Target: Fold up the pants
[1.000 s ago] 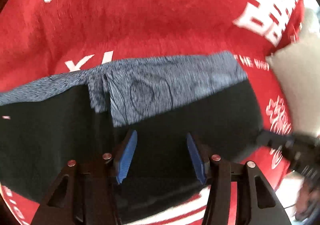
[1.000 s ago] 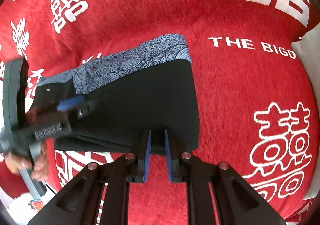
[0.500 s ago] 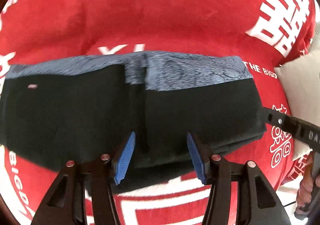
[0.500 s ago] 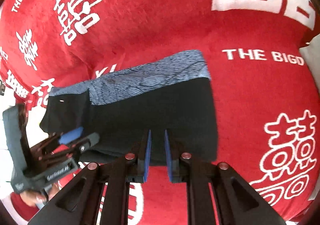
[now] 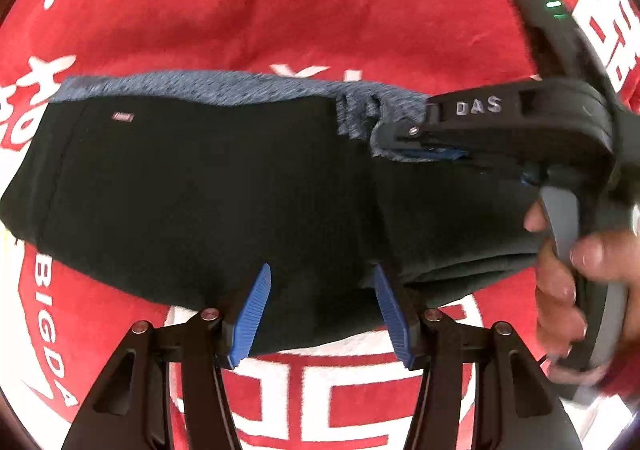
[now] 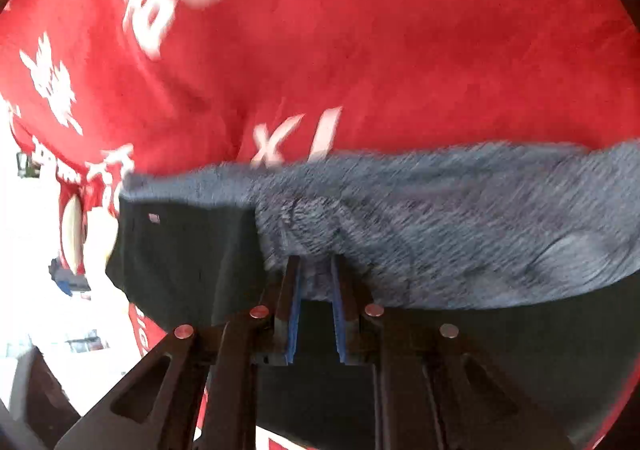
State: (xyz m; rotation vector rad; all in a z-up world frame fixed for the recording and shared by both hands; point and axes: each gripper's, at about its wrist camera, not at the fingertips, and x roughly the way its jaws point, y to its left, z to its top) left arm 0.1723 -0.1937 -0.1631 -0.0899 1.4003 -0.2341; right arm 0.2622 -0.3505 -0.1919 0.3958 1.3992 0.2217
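Note:
Black folded pants with a blue-grey patterned waistband lie flat on a red blanket. My left gripper hovers open over the pants' near edge, nothing pressed between its blue pads. My right gripper, held by a person's hand, comes in from the right with its tips at the bunched waistband. In the blurred right wrist view the right gripper has a narrow gap and its jaws are opening. Its tips are at the waistband, whose fabric shows in the gap; no grip is visible.
The red blanket bears large white characters and letters and spreads on all sides of the pants. At the left of the right wrist view the blanket ends and a bright white room area shows beyond its edge.
The right gripper has swung from the pants' near right edge to the waistband, entering the left wrist view from the right. The left gripper slid along the pants' near edge, staying open.

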